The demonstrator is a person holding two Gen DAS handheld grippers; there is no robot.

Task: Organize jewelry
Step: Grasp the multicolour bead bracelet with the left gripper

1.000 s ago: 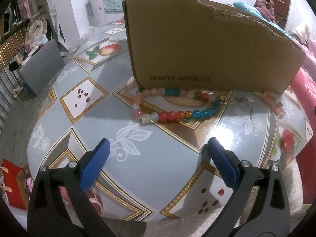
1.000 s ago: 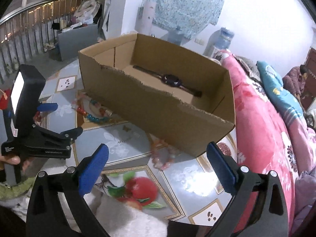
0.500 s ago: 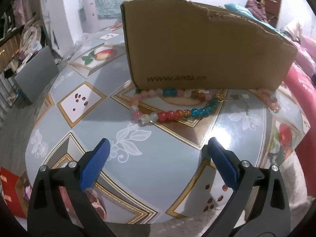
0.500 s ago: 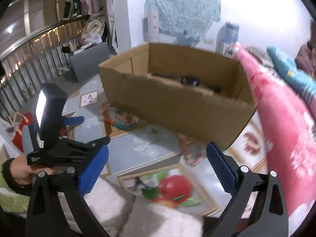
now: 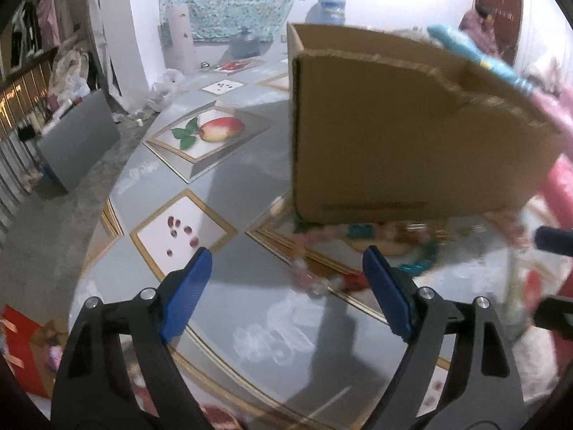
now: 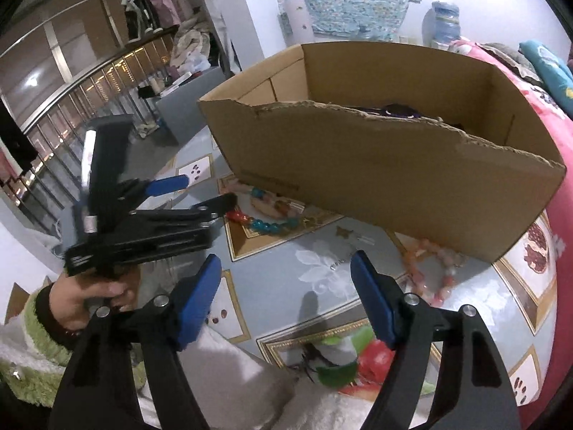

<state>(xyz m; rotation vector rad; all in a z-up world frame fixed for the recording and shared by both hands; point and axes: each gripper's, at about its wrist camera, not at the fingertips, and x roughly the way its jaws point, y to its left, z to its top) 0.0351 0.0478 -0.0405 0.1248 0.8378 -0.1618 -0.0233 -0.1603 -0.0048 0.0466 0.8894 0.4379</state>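
Your left gripper (image 5: 286,276) and your right gripper (image 6: 286,281) both have the fingers spread apart and hold nothing, above the patterned table (image 6: 272,268). The colourful bead necklace (image 6: 266,224) lies on the table against the front wall of the cardboard box (image 6: 376,172). The pink bead bracelet (image 6: 435,272) lies beside the box's near corner, and a dark watch (image 6: 397,110) is inside the box.

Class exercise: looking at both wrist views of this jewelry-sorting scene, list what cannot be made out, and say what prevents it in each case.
- Dark item in the cardboard box: right wrist view, the torn front wall hides most of it.
- Colorful bead strand: left wrist view, motion blur smears the beads.
- Small chain: right wrist view, too small to identify.
- Pink bracelet: right wrist view, its far part is hidden by the box.
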